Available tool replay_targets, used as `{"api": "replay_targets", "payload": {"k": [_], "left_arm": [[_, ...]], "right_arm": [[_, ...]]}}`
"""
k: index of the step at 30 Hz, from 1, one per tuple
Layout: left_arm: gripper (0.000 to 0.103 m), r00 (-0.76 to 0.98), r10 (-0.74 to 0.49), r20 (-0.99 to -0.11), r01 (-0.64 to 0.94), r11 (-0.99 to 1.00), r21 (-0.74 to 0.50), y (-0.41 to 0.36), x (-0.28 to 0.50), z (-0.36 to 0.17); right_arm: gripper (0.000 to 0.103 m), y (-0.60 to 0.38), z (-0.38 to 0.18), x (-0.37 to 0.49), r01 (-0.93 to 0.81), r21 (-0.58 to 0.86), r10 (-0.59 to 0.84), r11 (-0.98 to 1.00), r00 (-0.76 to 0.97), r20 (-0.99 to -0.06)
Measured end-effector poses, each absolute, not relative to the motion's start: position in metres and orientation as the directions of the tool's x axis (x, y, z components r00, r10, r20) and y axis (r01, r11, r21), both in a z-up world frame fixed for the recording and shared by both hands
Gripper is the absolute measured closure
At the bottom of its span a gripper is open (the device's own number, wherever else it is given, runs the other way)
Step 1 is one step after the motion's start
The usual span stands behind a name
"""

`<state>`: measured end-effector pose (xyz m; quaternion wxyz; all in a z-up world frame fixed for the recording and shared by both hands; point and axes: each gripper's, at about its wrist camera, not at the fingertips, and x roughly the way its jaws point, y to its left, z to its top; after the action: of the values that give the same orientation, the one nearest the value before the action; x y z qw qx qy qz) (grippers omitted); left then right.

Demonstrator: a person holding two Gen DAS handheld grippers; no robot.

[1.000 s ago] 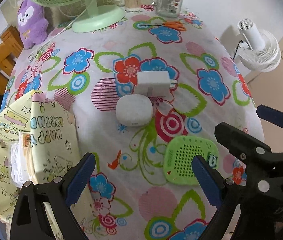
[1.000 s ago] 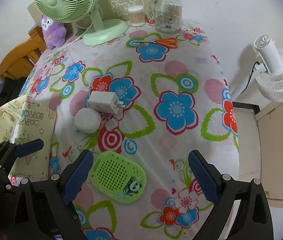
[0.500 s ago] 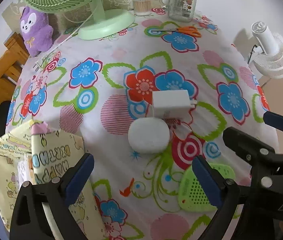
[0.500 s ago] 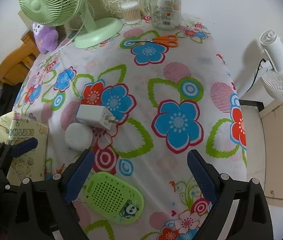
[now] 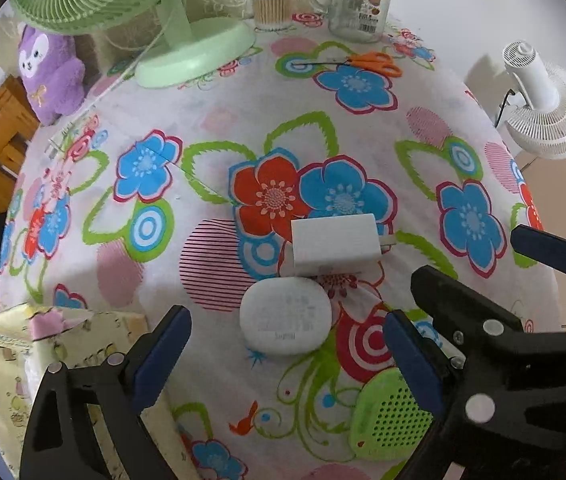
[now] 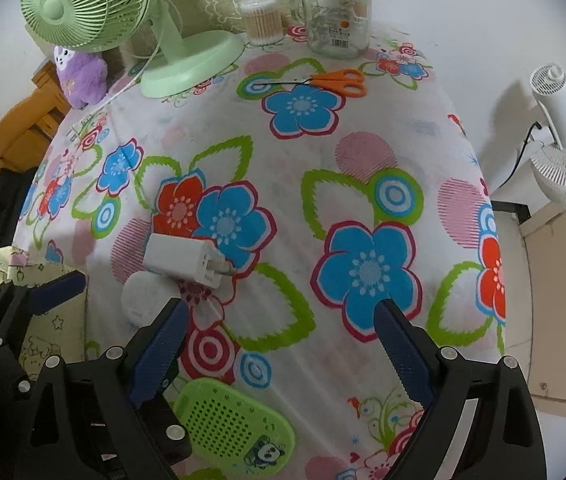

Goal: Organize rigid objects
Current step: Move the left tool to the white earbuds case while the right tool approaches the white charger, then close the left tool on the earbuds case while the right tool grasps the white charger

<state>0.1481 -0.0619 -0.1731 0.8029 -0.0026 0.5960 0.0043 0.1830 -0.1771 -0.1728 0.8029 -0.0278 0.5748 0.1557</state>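
A white rounded case [image 5: 285, 320] lies on the flowered tablecloth [image 5: 211, 128], right between the wide-apart fingertips of my left gripper [image 5: 287, 344], which is open above it. Just behind the case and touching it sits a white charger [image 5: 337, 242]. A green perforated box [image 5: 391, 424] is partly under the left gripper's right finger. My right gripper [image 6: 281, 340] is open over bare cloth, with the charger [image 6: 181, 258] and the case [image 6: 143, 300] to its left and the green box [image 6: 235, 428] below its left finger. Neither gripper holds anything.
At the table's far end stand a green fan [image 6: 187, 60], a cotton-swab tub [image 6: 261, 20] and a glass jar [image 6: 337, 8], with orange scissors [image 6: 335, 80] in front. A purple plush [image 5: 51, 68] sits far left, a yellow gift bag [image 5: 11, 360] near left, a white fan [image 6: 563, 148] off the right edge.
Both grippers have moved forward over the table and slightly down. The white case now lies between the left fingertips, and the green box has slid toward the bottom of both views.
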Motion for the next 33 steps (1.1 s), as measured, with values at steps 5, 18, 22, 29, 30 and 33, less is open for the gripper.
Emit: {"api": "replay_targets", "payload": {"k": [5,18,22,29,30,33], "left_arm": [[0.014,0.246,-0.017,-0.969,-0.038,0.999,-0.027,-0.053,0.159,-0.188],[0.018,0.219,-0.053,-0.974,-0.048,0.997,-0.066,-0.049,0.167,-0.203],[0.022,0.229,-0.029,-0.973,-0.040,0.998,-0.040,-0.054,0.168,-0.203],[0.046,0.250,-0.024,-0.968,-0.043,0.998,-0.036,-0.055,0.162,-0.198],[0.046,0.245,-0.025,-0.969,-0.049,0.998,-0.038,-0.053,0.161,-0.198],[0.046,0.235,-0.024,-0.972,-0.068,0.997,-0.041,-0.045,0.157,-0.196]], "right_arm": [[0.008,-0.169,-0.179,0.190,-0.292,0.124,0.209,0.948,0.281,-0.937],[0.008,-0.154,-0.189,0.199,-0.296,0.137,0.212,0.945,0.236,-0.948],[0.008,-0.155,-0.191,0.200,-0.288,0.131,0.202,0.949,0.233,-0.951],[0.008,-0.151,-0.192,0.199,-0.293,0.126,0.198,0.948,0.231,-0.953],[0.008,-0.149,-0.192,0.199,-0.296,0.122,0.195,0.947,0.231,-0.953],[0.008,-0.145,-0.191,0.198,-0.306,0.117,0.193,0.945,0.231,-0.954]]}}
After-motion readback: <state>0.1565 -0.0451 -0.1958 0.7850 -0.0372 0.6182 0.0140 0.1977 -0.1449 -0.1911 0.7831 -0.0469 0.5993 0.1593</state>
